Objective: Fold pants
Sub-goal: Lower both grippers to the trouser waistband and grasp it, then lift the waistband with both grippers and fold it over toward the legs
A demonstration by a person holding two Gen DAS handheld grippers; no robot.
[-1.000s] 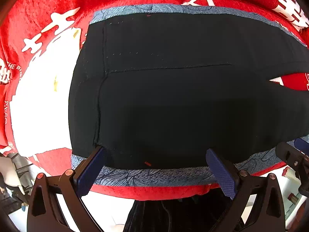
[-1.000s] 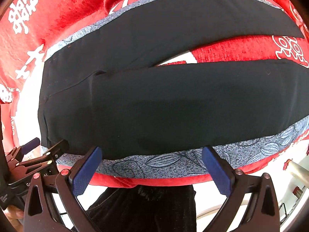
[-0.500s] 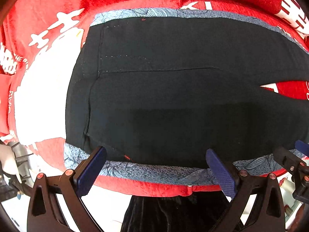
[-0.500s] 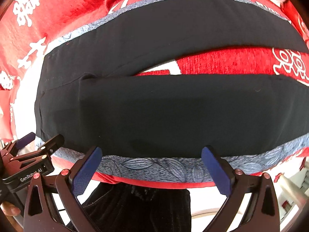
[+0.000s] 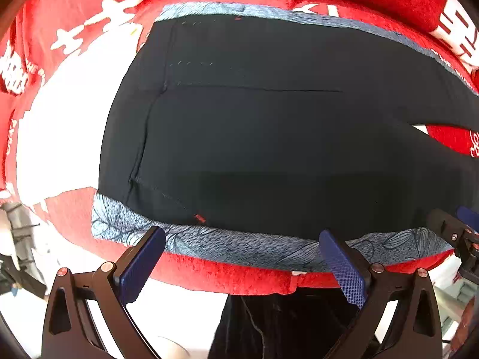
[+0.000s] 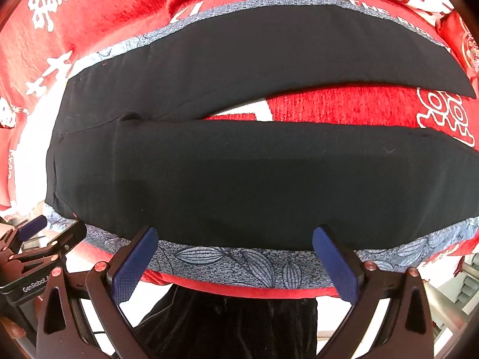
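Red plush blanket (image 5: 89,21) with white lettering covers the surface; over it lies a blue-grey leaf-print cloth (image 6: 233,264), and the black pants (image 6: 239,179) are spread flat on that cloth, waistband toward the left, two legs running off to the right with a wedge of red showing between them. Left claw (image 5: 242,264) hangs just off the near edge by the waistband end — jaws spread wide, nothing between them. Right claw (image 6: 236,261) sits likewise at the near edge along the near leg, jaws apart and empty. Its tip also shows at the right margin of the left wrist view. Step in hand, as judged: approach before the first fold; pants still fully laid out, no fold made. Next move probably calls for both claws to pinch the near hem edge — waistband corner and mid-leg — and carry the near leg over onto the far one, keeping the fabric taut so thin cloth does not bunch.
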